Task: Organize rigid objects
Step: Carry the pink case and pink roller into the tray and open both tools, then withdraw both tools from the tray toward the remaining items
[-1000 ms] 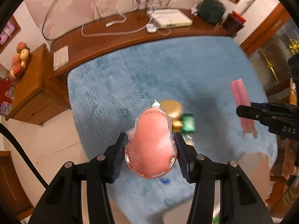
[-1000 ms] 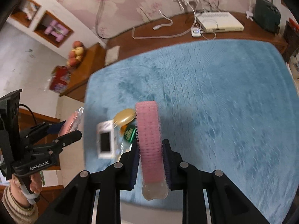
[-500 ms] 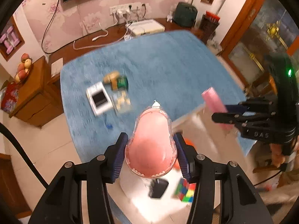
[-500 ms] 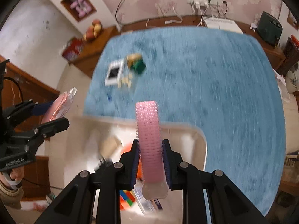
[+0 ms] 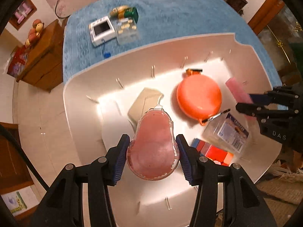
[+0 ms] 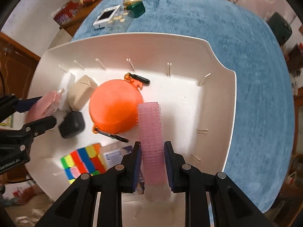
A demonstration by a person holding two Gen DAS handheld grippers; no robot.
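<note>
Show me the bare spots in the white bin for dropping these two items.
Inside the white bin, the widest bare floor lies between the orange round case and the right wall. A thin strip runs along the far wall. The left and near side is crowded: beige box, black block, colour cube.

The label print on the clear packet point(image 5: 230, 132) is blurred beyond reading. The colour cube point(image 6: 83, 159) is partly hidden behind the right gripper point(image 6: 152, 162).

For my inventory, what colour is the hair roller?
Pink; the hair roller shows best in the right wrist view.
</note>
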